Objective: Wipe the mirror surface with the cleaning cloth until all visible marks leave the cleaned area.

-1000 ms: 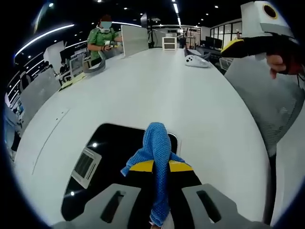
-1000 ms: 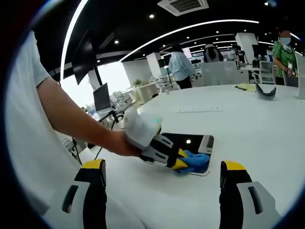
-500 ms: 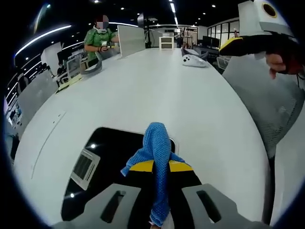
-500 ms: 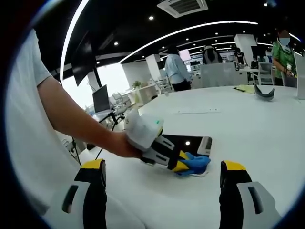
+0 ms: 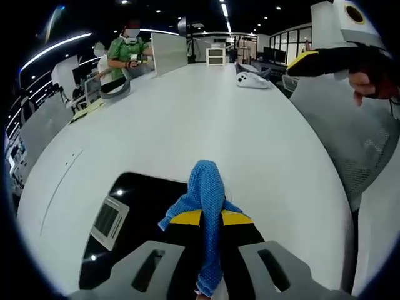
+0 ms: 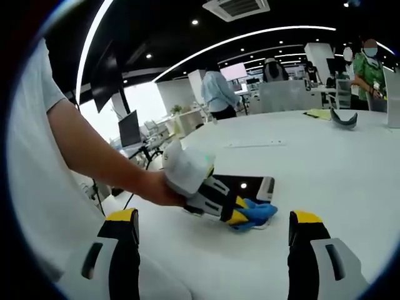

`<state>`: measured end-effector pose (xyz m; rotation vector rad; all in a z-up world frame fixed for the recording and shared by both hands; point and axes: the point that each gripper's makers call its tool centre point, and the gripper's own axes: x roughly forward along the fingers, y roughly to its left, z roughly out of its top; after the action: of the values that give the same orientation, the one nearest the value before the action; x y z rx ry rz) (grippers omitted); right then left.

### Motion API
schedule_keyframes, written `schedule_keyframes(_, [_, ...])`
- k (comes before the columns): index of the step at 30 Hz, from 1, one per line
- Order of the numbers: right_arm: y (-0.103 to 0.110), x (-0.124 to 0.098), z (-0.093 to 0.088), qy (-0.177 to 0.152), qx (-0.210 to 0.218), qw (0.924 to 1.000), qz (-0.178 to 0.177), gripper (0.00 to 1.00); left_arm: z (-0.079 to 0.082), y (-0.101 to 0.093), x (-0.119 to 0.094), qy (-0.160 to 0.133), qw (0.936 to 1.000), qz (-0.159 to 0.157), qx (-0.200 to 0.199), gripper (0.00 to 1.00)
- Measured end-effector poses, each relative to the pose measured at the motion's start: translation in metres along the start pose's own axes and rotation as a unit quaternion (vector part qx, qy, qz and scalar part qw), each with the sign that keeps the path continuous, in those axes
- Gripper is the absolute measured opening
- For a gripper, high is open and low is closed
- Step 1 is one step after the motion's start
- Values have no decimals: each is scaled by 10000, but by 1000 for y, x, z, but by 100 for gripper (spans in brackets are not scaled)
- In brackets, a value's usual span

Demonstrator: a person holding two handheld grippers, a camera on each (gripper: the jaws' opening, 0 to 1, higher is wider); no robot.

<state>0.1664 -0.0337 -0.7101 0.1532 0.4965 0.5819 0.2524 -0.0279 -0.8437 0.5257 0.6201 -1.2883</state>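
A flat rectangular mirror (image 5: 134, 215) lies on the white table and reflects the dark ceiling and lights. My left gripper (image 5: 208, 219) is shut on a blue cleaning cloth (image 5: 206, 187), pressing it onto the mirror's right end. From the right gripper view that left gripper (image 6: 240, 215) sits on the mirror (image 6: 250, 185) with the blue cloth (image 6: 257, 214) bunched at its tip, a hand holding it. My right gripper (image 6: 212, 234) hovers open above the table, well short of the mirror, with nothing between its jaws. It also appears raised at the upper right as the right gripper (image 5: 312, 59).
The long white table (image 5: 206, 106) stretches away with a white object (image 5: 253, 80) far off. A grey mesh chair (image 5: 350, 131) stands at the right. Several people stand at the table's far end, one in green (image 5: 128, 50). Monitors (image 6: 130, 130) stand behind the arm.
The left gripper and cloth slid slightly along the mirror toward its right end. The right gripper stayed open and still.
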Motion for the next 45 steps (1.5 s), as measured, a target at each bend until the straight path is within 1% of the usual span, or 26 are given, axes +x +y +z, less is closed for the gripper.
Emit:
schedule_keyframes(2, [-1, 0, 0, -6, 0, 10000, -19, 100, 1, -1, 1, 2, 10000, -14, 57, 7])
schedule_keyframes(13, [-5, -4, 0, -37, 66, 9999, -88, 100, 6, -3, 7, -17, 10000, 12, 70, 7])
schedule_keyframes(18, [-6, -6, 0, -44, 70, 9999, -103, 100, 10, -4, 10, -3, 10000, -35, 89, 7])
schedule_keyframes(21, [-7, -5, -4, 25, 77, 9999, -100, 100, 11, -3, 12, 22, 9999, -69, 74, 7])
schedule_keyframes(22, [-6, -5, -4, 34, 78, 9999, -90, 100, 11, -2, 13, 2, 10000, -73, -18, 7])
schedule_keyframes(23, [-6, -4, -4, 41, 79, 9999, -86, 100, 12, -2, 14, -42, 9993, -52, -372, 7])
schedule_keyframes(24, [-6, -3, -4, 43, 68, 9999, -78, 100, 13, -1, 14, -81, 9984, -5, -566, 7])
schedule_keyframes(25, [-6, -3, -3, 44, 61, 9999, -73, 100, 14, 0, 15, -93, 9982, 24, -592, 7])
schedule_keyframes(28, [-5, -1, -5, 90, 56, 9999, -60, 100, 14, -1, 16, -88, 9989, 65, -464, 7])
schedule_keyframes(32, [-4, 0, -7, 145, 33, 9999, -60, 100, 14, 0, 16, -129, 9985, 43, -530, 7])
schedule_keyframes(37, [-4, -1, -5, 152, 4, 9998, -87, 100, 14, 0, 16, -182, 9984, 11, -538, 7])
schedule_keyframes(38, [-4, -1, -5, 154, 5, 9998, -89, 100, 14, 0, 16, -185, 9986, 11, -501, 7])
schedule_keyframes(39, [-4, -1, -6, 168, 11, 9998, -94, 100, 14, -1, 16, -176, 9992, 24, -354, 7])
schedule_keyframes(41, [-3, 0, -7, 202, 1, 9998, -92, 100, 14, -1, 15, -200, 9991, 22, -379, 7])
schedule_keyframes(42, [-2, 0, -8, 222, -9, 9997, -77, 100, 14, 0, 15, -245, 9983, 7, -519, 7])
schedule_keyframes(43, [-1, 1, -8, 230, -24, 9997, -73, 100, 14, 0, 15, -251, 9982, 5, -550, 7])
schedule_keyframes(45, [1, 2, -7, 233, -28, 9997, -61, 100, 14, 1, 15, -255, 9983, 3, -518, 7])
